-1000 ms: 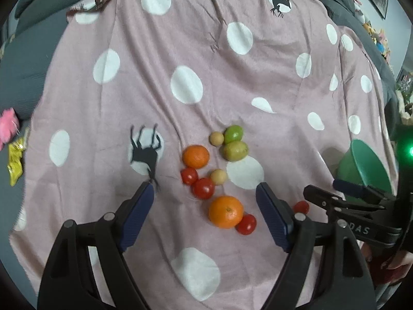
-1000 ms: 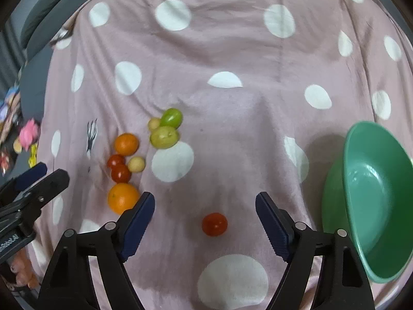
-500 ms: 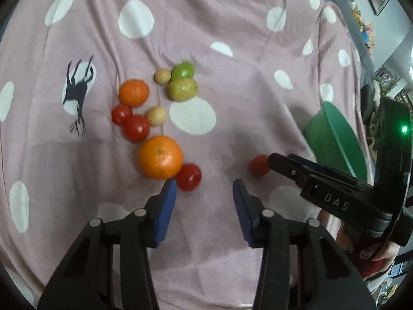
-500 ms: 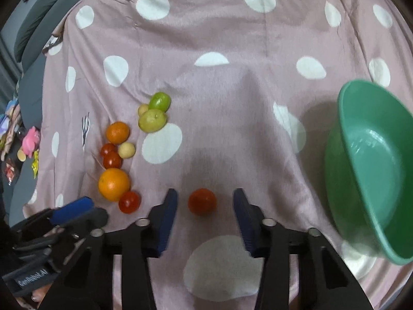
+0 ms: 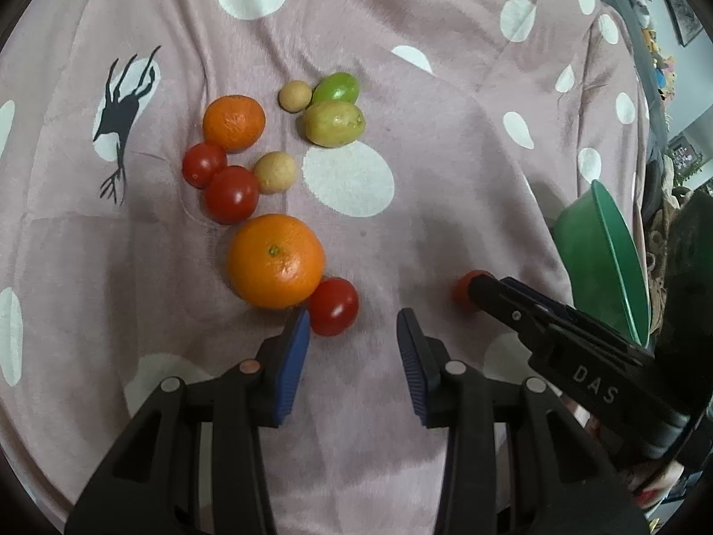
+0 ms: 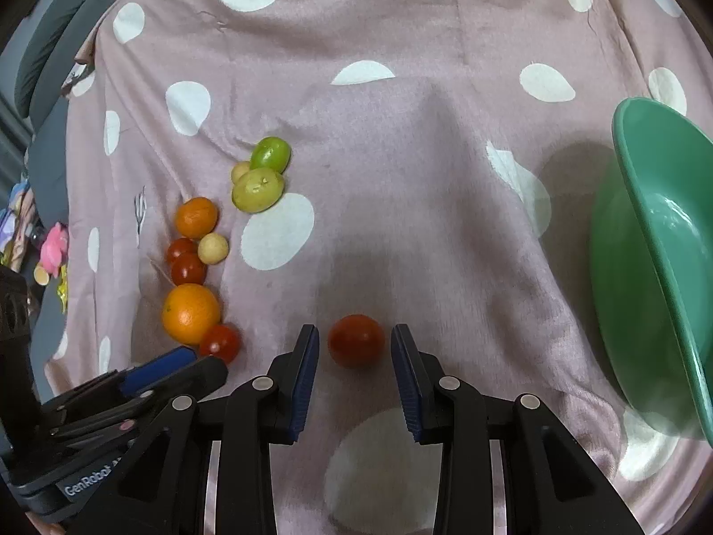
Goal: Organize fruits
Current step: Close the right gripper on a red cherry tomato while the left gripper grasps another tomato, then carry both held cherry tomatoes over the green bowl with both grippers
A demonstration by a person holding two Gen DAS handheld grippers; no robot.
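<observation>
Several fruits lie on a pink dotted blanket (image 5: 445, 142). My left gripper (image 5: 353, 327) points down beside a big orange (image 5: 275, 261). Its jaws are closing around a red tomato (image 5: 333, 306); the left pad is at the tomato and the right pad stands clear. My right gripper (image 6: 355, 339) straddles a lone red tomato (image 6: 356, 341). Its jaws are closing too, and narrow gaps show on both sides. A green bowl (image 6: 659, 240) sits tilted at the right. In the left wrist view the right gripper (image 5: 479, 287) half hides that lone tomato (image 5: 463, 290).
Further back lie a small orange (image 5: 234, 122), two tomatoes (image 5: 231, 194), two beige round fruits (image 5: 275, 172) and two green fruits (image 5: 335, 124). Grey bedding (image 6: 40, 58) and a pink toy (image 6: 55, 249) border the blanket's left edge. The bowl's rim (image 5: 619, 258) is close to the right gripper.
Both grippers have sunk toward the blanket and their jaws have narrowed a lot. The left one came to the tomato by the big orange, the right one around the lone tomato.
</observation>
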